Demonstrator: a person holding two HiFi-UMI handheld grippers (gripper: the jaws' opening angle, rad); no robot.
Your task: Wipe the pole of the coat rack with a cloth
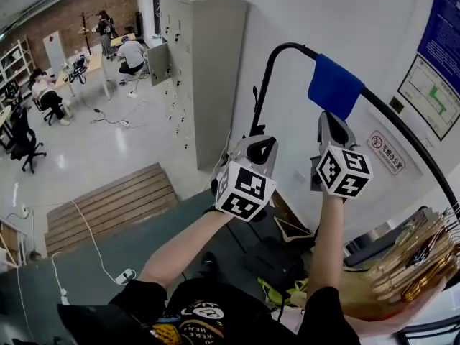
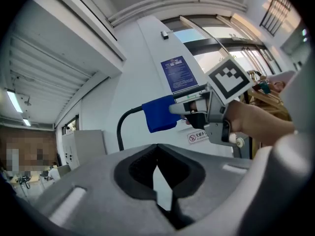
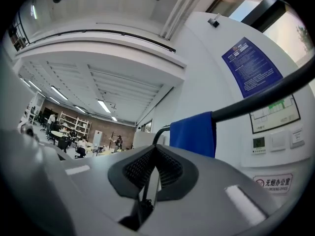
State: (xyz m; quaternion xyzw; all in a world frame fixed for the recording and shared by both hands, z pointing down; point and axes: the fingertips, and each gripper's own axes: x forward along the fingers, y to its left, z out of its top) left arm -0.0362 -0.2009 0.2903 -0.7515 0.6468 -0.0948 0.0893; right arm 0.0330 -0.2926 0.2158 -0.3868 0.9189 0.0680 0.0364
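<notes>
now | cloth (image 1: 335, 85) draped over pole (image 3: 261, 98), its long axis left-right | left gripper (image 2: 158, 183), right gripper (image 3: 149, 181) closed, empty

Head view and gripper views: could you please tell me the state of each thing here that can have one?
Blue cloth: draped over the pole, hanging loose.
Pole: bare except for the cloth.
Left gripper: jaws together, empty.
Right gripper: jaws together, empty, tip by the cloth's lower edge.
Locker door: open.
Wooden hangers: bunched together.
</notes>
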